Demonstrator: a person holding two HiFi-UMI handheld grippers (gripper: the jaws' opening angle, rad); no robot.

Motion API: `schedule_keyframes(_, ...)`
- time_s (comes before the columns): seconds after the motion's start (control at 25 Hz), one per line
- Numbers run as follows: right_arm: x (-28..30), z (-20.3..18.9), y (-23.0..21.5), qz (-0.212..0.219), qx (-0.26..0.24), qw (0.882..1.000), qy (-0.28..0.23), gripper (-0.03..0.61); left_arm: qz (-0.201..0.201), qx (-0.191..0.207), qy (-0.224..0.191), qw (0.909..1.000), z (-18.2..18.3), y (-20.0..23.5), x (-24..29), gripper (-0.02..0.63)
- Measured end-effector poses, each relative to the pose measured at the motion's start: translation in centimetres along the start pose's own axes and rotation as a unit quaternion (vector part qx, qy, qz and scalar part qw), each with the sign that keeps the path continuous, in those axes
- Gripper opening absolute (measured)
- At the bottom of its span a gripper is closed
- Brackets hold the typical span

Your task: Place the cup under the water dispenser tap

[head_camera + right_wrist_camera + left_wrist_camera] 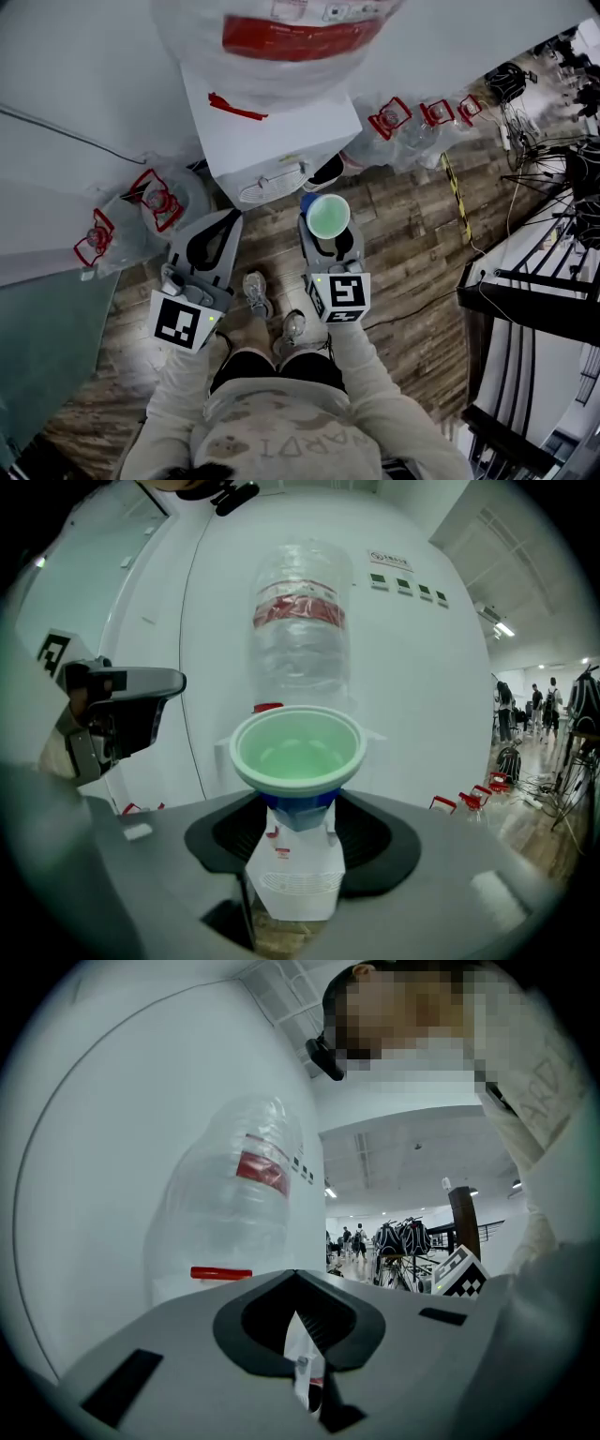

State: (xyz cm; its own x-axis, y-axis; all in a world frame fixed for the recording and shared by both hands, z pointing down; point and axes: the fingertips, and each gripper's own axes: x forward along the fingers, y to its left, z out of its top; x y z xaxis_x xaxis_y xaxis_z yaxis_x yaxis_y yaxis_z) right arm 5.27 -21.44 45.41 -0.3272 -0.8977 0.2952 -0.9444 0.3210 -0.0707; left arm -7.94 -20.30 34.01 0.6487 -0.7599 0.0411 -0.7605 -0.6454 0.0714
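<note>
Left of centre in the head view, the left tongs [228, 218] are drawn nearly together with nothing between them. To their right, the right tongs [328, 236] clasp the blue base of the upright green cup [327, 215], just below the white water dispenser [272, 122].

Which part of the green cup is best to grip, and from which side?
Grip the cup on its narrow blue lower part, under the wide green rim, coming level from the side, as the right gripper holds it now. The cup is upright and flares upward, so the rim cannot slip down through the jaws, and its mouth is left free.
</note>
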Motion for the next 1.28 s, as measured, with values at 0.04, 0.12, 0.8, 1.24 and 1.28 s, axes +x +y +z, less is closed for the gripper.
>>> schedule_keyframes(0.04, 0.2, -0.7, 0.0, 0.000, 0.001, 1.000, 0.004, 0.235, 0.001, -0.001, 0.003, 1.0000, -0.5, 0.1, -0.1, 0.006)
schedule_keyframes(0.12, 0.7, -2.0, -0.1, 0.001, 0.005, 1.000, 0.010, 0.235, 0.002, -0.002, 0.010, 0.9999, -1.4, 0.2, -0.1, 0.005)
schedule_keyframes(0.8, 6.6, -13.0, -0.7, 0.018, 0.003, 0.999, 0.048, 0.235, 0.005, -0.016, 0.034, 0.9993, -10.6, 0.7, 0.0, 0.005)
schedule_keyframes(1.24, 10.7, -19.6, -1.8, 0.021, -0.011, 0.997, 0.067, 0.235, -0.006, -0.015, 0.046, 0.9988, -15.9, 0.4, -0.2, 0.005)
schedule_keyframes(1.28, 11.1, -20.2, -1.9, 0.019, -0.011, 0.997, 0.069, 0.235, -0.006, -0.015, 0.047, 0.9988, -16.4, 0.5, -0.2, 0.005)
